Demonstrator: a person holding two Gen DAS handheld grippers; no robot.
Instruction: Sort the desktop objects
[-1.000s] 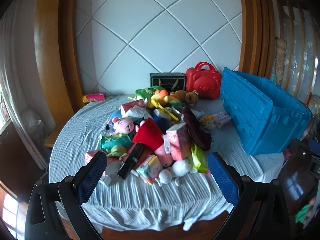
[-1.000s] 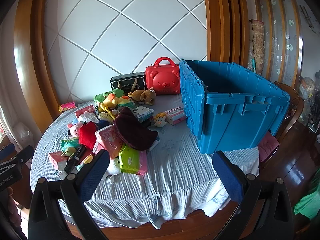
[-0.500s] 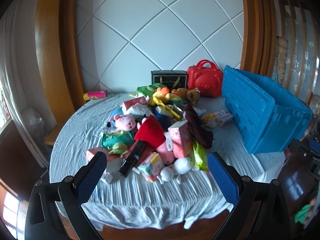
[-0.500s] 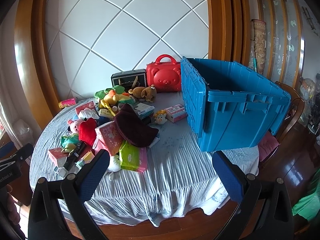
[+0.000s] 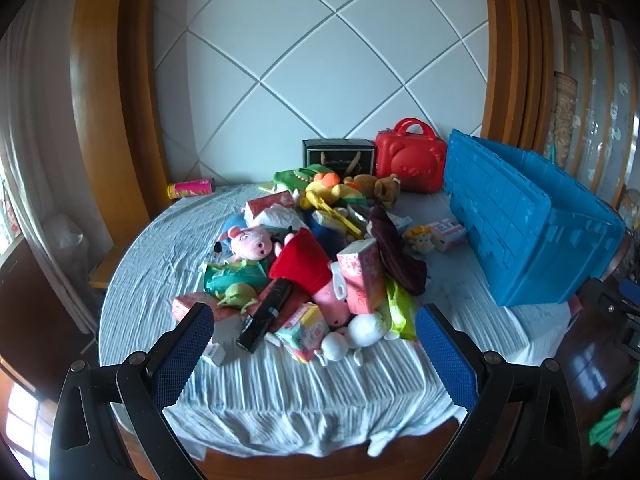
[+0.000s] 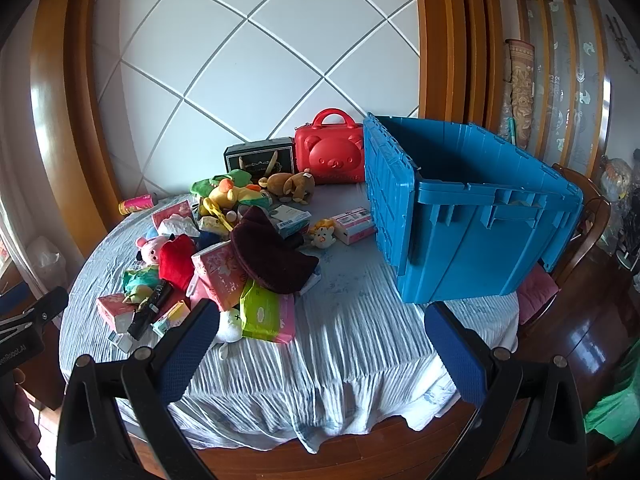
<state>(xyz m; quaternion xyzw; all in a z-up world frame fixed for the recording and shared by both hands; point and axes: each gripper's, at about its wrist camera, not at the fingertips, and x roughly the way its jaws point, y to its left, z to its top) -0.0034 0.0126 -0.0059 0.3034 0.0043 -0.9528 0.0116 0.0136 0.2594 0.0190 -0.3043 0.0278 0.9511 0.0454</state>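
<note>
Both claws hang level before the near table edge, each spread wide and gripping nothing. The left gripper (image 5: pixel 312 332) frames the heap of toys and boxes (image 5: pixel 316 256) at frame centre on the pale tablecloth (image 5: pixel 280 384). The right gripper (image 6: pixel 320 332) faces bare cloth; the heap lies centre left, the blue crate (image 6: pixel 476 216) centre right, apart from it.

White diamond-panelled wall (image 5: pixel 320 80), curved wooden frames (image 6: pixel 440 40), glossy wooden floor (image 6: pixel 600 344).
</note>
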